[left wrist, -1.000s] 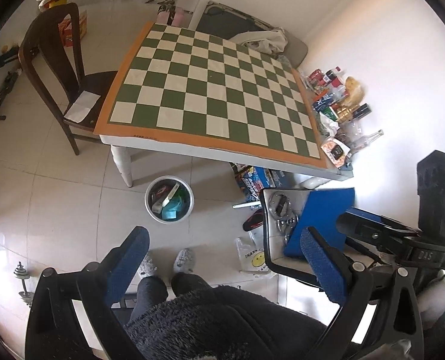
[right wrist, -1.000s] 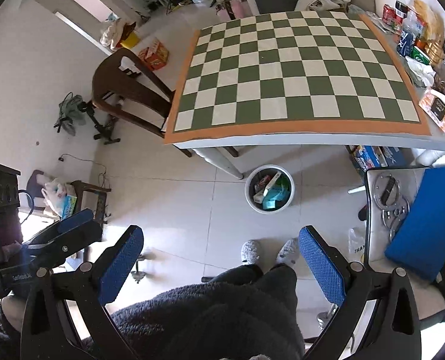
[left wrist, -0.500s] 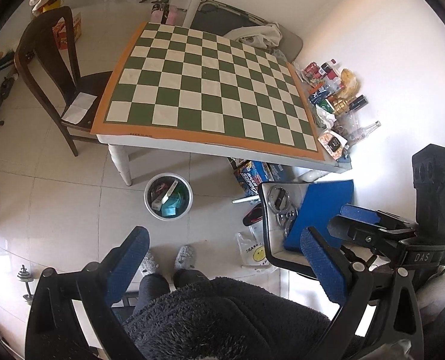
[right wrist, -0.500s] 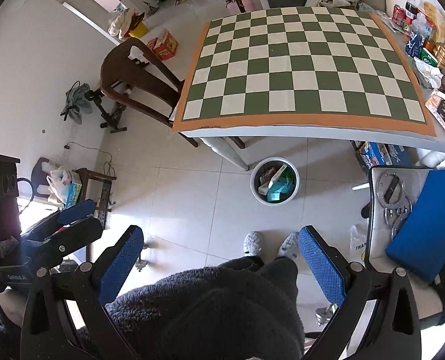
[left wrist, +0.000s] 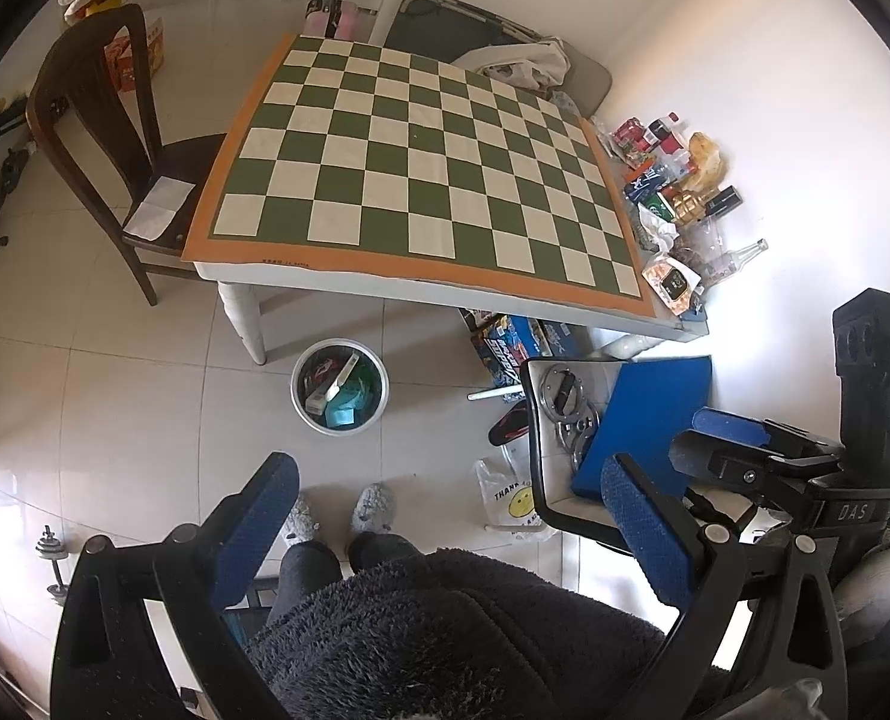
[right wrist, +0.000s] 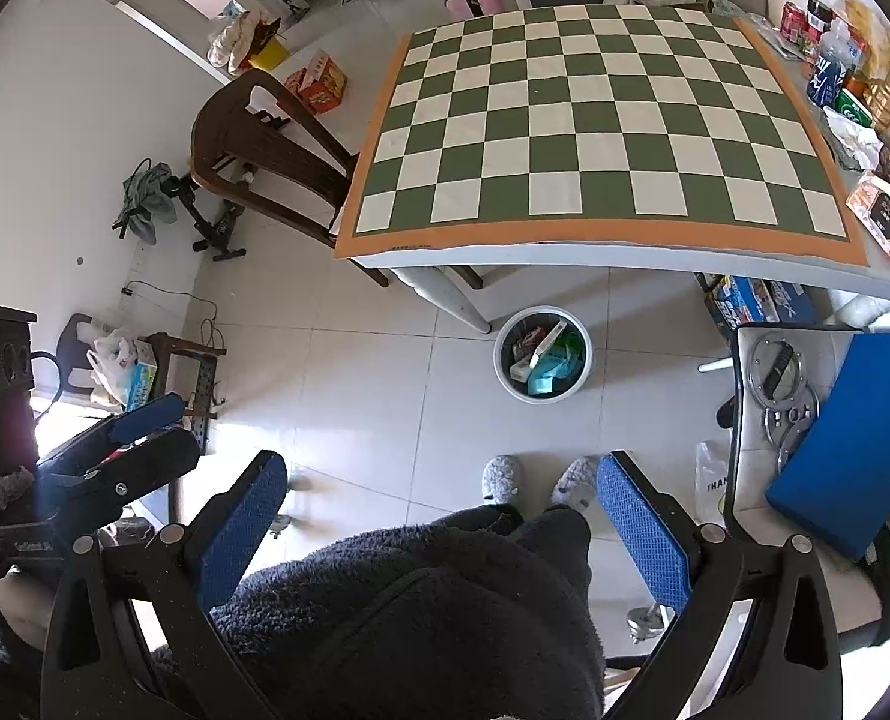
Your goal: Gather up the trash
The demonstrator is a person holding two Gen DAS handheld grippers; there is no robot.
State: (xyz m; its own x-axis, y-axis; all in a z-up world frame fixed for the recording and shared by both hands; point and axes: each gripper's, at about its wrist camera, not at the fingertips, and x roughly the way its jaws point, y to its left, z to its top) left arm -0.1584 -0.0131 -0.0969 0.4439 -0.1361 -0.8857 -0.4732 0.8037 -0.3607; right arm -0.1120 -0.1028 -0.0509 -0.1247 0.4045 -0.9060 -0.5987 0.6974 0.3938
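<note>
A white trash bin [left wrist: 339, 387] holding several pieces of trash stands on the floor by the table leg; it also shows in the right wrist view [right wrist: 544, 355]. The table carries a green and white checkered cloth [left wrist: 420, 174], bare in the middle. My left gripper [left wrist: 445, 495] is open and empty, held high above the floor and the person's legs. My right gripper [right wrist: 441, 498] is open and empty, also held high. Each gripper shows at the side of the other's view.
Bottles, cans and snack packs [left wrist: 673, 192] crowd the table's right edge. A dark wooden chair [left wrist: 108, 138] stands left of the table. A stool with a blue cushion [left wrist: 649, 420] and metal rings stands to the right. A plastic bag [left wrist: 511, 498] lies on the floor.
Both grippers have pulled back and up a little from the table, so table and bin look slightly smaller. Both stay open and empty.
</note>
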